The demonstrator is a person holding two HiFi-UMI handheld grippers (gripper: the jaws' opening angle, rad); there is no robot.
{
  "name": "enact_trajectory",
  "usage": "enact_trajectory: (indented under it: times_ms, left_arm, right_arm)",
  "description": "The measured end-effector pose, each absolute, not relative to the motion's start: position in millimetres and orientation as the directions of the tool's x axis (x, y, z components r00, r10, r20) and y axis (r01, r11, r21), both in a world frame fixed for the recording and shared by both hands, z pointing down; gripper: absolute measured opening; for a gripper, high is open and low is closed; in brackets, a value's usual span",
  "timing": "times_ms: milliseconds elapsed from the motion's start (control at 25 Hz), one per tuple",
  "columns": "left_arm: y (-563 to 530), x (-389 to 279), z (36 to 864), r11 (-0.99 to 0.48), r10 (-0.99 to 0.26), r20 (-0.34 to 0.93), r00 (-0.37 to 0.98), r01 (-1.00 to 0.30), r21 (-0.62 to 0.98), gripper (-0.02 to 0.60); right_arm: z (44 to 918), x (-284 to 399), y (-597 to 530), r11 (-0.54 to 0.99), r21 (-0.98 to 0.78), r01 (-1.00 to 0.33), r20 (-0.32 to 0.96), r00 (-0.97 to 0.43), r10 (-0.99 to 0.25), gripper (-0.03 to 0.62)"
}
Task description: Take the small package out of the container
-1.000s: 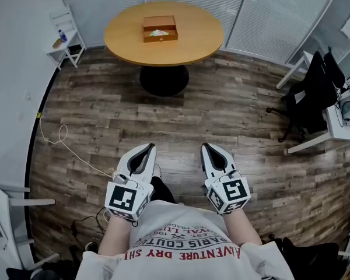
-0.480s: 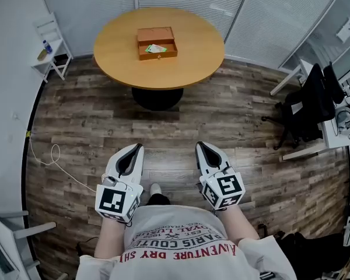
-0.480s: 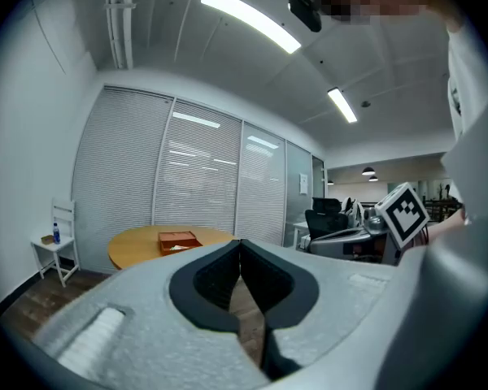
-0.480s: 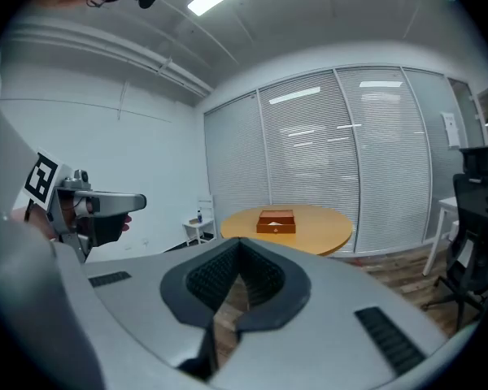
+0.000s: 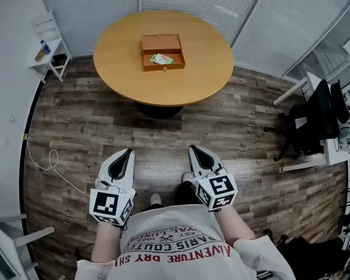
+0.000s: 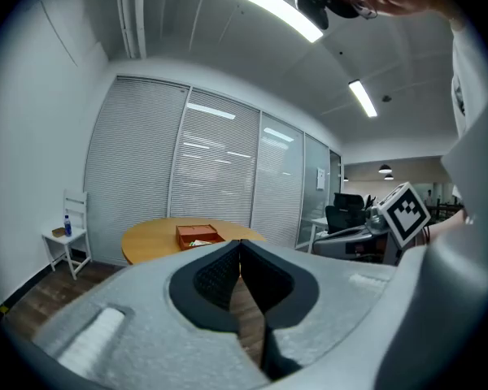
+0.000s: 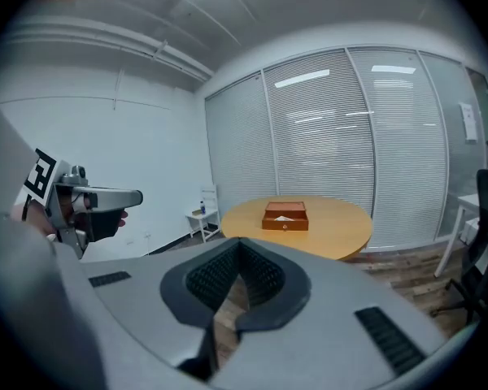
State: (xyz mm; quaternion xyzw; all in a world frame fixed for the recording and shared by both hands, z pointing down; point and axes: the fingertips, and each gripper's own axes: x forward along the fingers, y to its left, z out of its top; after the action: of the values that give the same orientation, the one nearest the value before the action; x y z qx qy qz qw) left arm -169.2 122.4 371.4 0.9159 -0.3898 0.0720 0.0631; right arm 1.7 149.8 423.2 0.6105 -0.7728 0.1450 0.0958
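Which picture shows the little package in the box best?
The head view: it looks down into the open box, so the green-and-white package shows clearly. Both gripper views see only a pale sliver above the box's front wall.

Small green-and-white package [image 5: 161,58] flat inside open orange container [image 5: 163,67], centre of round table [image 5: 186,81]

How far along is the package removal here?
Done: nothing; the small package lies inside the open wooden box on the round table. In hand: nothing; left gripper and right gripper are shut and empty, over the floor short of the table. Left: reach the box, grasp the package, lift it out.
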Motion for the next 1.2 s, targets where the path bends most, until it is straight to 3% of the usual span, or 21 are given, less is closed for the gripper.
enact_trajectory:
  times_ms: [440,880,1200]
  left_arm:
    - [0.4,-102.8,374.4,-0.521,-0.834,0.193,0.517,-0.853,0.035,0.011]
    - [-93.6,8.7,376.0,-0.471,-0.856,0.221,0.468,-0.881,0.038,0.011]
    - [-151.5,8.0,391.2,-0.455,-0.856,0.253,0.451,-0.889,0.044,0.011]
  right_arm:
    - [433.4,79.3,1.7,0.377,-0.13,-0.917,0.324,-0.399,-0.858,0.008]
    - [434.5,182.0,-108.6,0.446,-0.156,-0.881,0.352,-0.471,-0.809,0.008]
    - [454.7,190.1,-166.2,0.431,-0.179,-0.884,0.383,-0.466,-0.797,0.008]
